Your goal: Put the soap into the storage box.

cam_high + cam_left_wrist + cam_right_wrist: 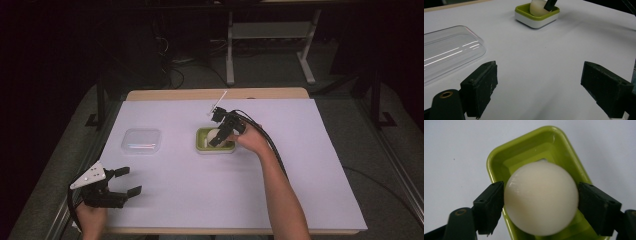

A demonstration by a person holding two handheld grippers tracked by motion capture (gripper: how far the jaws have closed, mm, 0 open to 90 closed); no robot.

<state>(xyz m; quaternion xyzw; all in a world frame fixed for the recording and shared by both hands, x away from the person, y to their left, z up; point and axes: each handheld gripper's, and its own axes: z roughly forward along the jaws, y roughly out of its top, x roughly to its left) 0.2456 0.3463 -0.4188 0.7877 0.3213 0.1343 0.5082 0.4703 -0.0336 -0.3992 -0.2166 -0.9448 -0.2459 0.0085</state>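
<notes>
A smooth white egg-shaped ball [541,200] sits in a small green tray [496,152] with a white base. My right gripper [540,197] reaches down into the tray, and its two black pads press on the ball's left and right sides. In the high view this gripper [218,138] is over the tray [200,142] at the table's middle, with the ball [214,134] partly covered. My left gripper [129,181] rests near the front left corner, jaws wide apart and empty. From the left gripper [539,82] the tray [536,21] and ball [536,7] lie far ahead.
A clear plastic lid or box [141,141] lies left of the tray, and it is close on the left in the left gripper view [446,52]. A white sheet [300,150] covers the tabletop. A thin white stick [220,100] points up behind the right gripper.
</notes>
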